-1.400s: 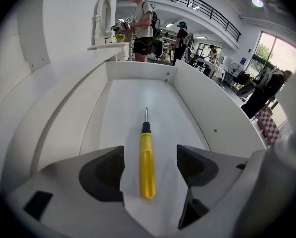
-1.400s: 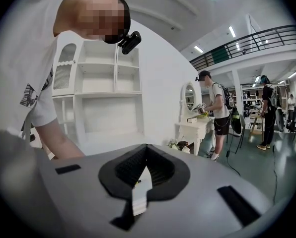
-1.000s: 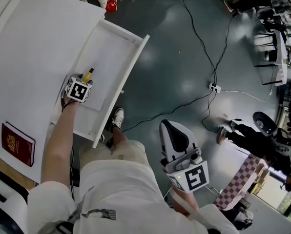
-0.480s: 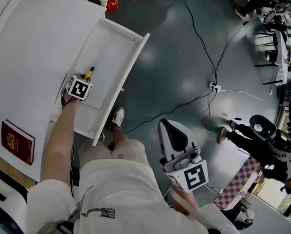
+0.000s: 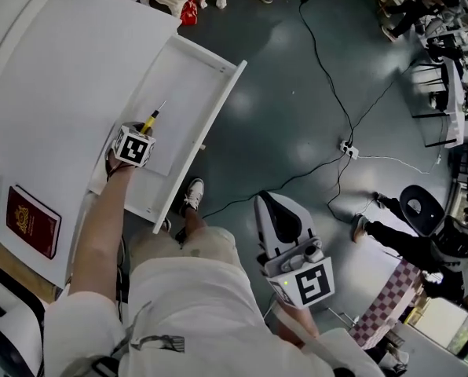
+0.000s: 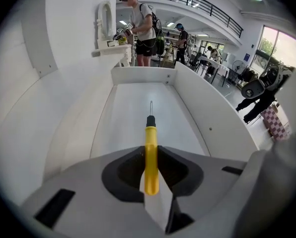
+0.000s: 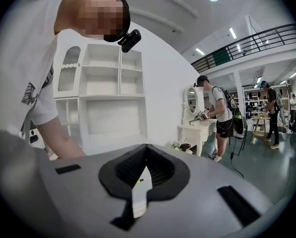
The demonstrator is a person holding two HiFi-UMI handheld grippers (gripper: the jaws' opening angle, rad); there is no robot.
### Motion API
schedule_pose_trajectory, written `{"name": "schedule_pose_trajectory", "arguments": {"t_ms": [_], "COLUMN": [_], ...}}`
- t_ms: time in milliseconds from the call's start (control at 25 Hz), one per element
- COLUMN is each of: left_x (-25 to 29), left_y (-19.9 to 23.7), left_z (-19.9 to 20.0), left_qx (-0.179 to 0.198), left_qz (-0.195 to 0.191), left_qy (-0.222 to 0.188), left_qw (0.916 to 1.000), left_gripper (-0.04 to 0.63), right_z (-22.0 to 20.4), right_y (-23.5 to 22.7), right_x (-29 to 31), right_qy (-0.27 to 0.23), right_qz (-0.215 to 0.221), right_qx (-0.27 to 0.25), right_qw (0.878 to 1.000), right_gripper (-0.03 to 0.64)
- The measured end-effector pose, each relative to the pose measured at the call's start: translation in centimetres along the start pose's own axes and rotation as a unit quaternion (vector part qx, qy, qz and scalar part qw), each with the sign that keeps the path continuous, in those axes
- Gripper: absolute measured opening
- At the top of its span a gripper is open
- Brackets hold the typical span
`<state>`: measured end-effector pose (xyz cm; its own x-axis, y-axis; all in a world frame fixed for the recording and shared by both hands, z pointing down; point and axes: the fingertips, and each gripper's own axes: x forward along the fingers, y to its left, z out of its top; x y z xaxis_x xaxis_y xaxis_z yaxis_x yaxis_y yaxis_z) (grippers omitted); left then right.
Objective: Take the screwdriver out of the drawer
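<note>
The screwdriver has a yellow handle, a black collar and a thin metal shaft. My left gripper is shut on its handle; the jaws have just been closing onto it. The shaft points along the open white drawer, above its floor. From the head view, the left gripper hangs over the near half of the drawer, with the screwdriver sticking out ahead of it. Low beside my right hip, my right gripper is held away from the drawer. Its jaws are shut with nothing between them.
A red passport booklet lies on the white cabinet top left of the drawer. Cables and a power strip lie on the grey floor. People stand beyond the drawer. A white shelf unit faces the right gripper.
The left gripper has risen a little off the drawer floor with the screwdriver in it. The right gripper has kept still.
</note>
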<state>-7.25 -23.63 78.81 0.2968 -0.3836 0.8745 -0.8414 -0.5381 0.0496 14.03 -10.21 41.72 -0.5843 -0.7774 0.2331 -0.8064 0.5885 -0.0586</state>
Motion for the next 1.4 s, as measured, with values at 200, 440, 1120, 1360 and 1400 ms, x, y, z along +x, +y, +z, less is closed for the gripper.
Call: {"name": "schedule_pose_trajectory", "arguments": {"t_ms": [200,440,1120,1360,1400], "left_x": [-2.7,-6.5,-19.2,-25.1,-26.2], "left_y": [-0.2,-0.2,0.9,1.4,1.6], "left_z": [1.4,3.2,6.8,9.2,9.5], "left_qx": [-0.01,-0.021,-0.051,-0.053,-0.052], "left_qz": [0.007,0.018,0.058,0.074,0.077], "left_qy": [-0.042,-0.087,-0.209,-0.275,-0.286], "left_qw": [0.999,0.9958,0.9748,0.9572,0.9537], "left_gripper": [0.086,0.086,0.084,0.084,0.086], "right_z": [1.1,2.6,7.4,9.4,9.7], "right_y": [1.2,2.1,4.2,4.4,4.4], "right_x": [-0.1,-0.4,-0.3,-0.4,-0.4], "right_qy": [-0.015,-0.035,-0.087,-0.11,-0.113], "right_qz": [0.013,0.028,0.062,0.055,0.053], "right_qx": [-0.01,-0.021,-0.071,-0.082,-0.083], "right_qw": [1.0,0.999,0.992,0.989,0.989], "right_gripper": [0.008,0.008,0.008,0.008,0.008]}}
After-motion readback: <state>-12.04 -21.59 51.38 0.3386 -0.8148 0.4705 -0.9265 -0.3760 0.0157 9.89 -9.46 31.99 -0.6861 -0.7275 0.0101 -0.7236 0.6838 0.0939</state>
